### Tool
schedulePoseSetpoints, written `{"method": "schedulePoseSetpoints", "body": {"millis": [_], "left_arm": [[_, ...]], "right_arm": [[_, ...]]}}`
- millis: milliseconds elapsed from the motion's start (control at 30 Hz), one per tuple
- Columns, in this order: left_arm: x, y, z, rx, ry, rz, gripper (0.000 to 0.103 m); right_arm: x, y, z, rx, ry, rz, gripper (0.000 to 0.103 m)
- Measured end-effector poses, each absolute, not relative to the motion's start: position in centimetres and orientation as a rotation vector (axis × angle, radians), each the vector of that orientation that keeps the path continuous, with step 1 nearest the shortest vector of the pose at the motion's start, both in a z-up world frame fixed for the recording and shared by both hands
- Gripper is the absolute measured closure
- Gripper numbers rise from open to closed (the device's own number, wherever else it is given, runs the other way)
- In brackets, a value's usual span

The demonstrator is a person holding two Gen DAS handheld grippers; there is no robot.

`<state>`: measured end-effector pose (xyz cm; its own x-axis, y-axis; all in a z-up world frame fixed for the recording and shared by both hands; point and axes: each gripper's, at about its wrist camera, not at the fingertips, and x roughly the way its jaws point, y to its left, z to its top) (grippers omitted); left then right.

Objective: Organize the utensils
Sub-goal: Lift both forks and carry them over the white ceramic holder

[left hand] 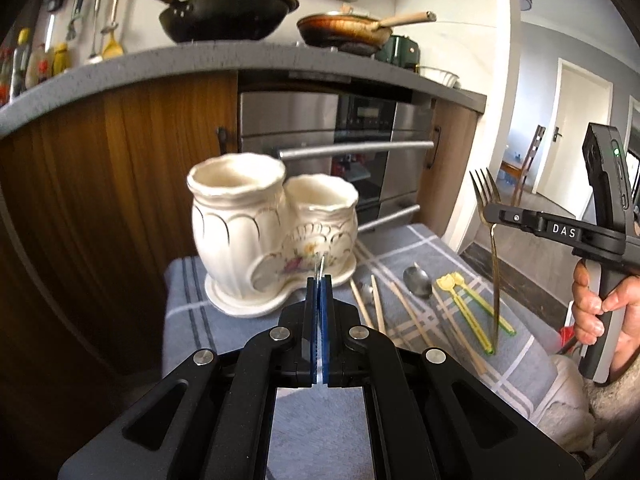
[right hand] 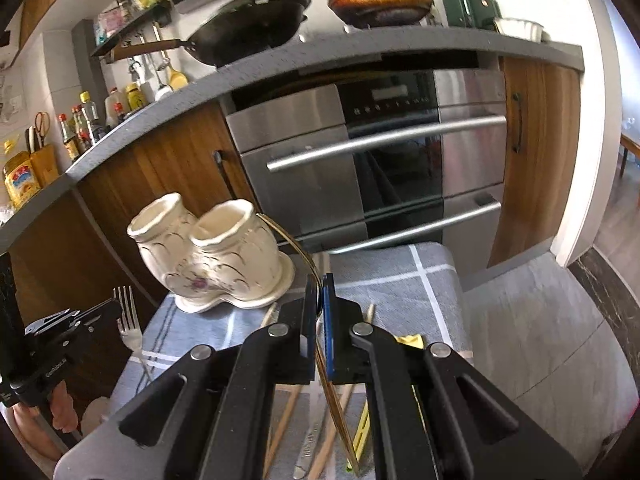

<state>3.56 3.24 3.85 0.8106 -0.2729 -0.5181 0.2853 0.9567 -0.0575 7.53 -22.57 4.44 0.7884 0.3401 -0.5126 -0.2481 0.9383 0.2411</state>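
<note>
A white ceramic double-cup utensil holder (left hand: 264, 236) (right hand: 212, 256) stands on a grey checked cloth (left hand: 460, 264). My left gripper (left hand: 319, 280) is shut on a silver fork (right hand: 129, 320), tines up, just in front of the holder. My right gripper (right hand: 320, 284) (left hand: 496, 214) is shut on a gold fork (left hand: 490, 216) (right hand: 332, 392), tines up, held to the right of the holder above the cloth. Chopsticks (left hand: 376, 308), a silver spoon (left hand: 417, 281) and two yellow plastic utensils (left hand: 468, 312) lie on the cloth.
Behind the cloth are wooden cabinets (left hand: 120, 160) and a steel oven with bar handles (right hand: 384, 140). The counter above carries a black wok (left hand: 232, 12) and a frying pan (left hand: 348, 28). Tiled floor (right hand: 540, 340) lies to the right.
</note>
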Motion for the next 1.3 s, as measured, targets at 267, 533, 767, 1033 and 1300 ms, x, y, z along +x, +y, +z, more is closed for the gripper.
{"method": "schedulePoseSetpoints", "body": {"millis": [267,533,767,1033,1300], "left_arm": [[2.8,3.3,4.8,0.060,0.495,-0.282,0.101],[1.6,3.2,6.4,0.102,0.422,-0.273,0.101],[1.1,3.3,8.9,0.125,0.379,-0.273,0.101],[2.1,3.9,14.5,0.149,0.314,-0.280,0.101],[4.9,5.2,20.0,0.165,0.242,-0.214,0.101]], "right_arm": [[5.9,-21.3,6.3,0.125,0.517,0.330,0.100],[5.1,-21.0,7.4,0.118,0.483,0.341,0.100],[5.7,-20.4,8.8,0.128,0.449,0.355,0.100],[8.9,-17.7,12.7,0.148,0.375,0.398,0.100],[12.5,-14.9,17.2,0.179,0.268,0.404,0.100]]}}
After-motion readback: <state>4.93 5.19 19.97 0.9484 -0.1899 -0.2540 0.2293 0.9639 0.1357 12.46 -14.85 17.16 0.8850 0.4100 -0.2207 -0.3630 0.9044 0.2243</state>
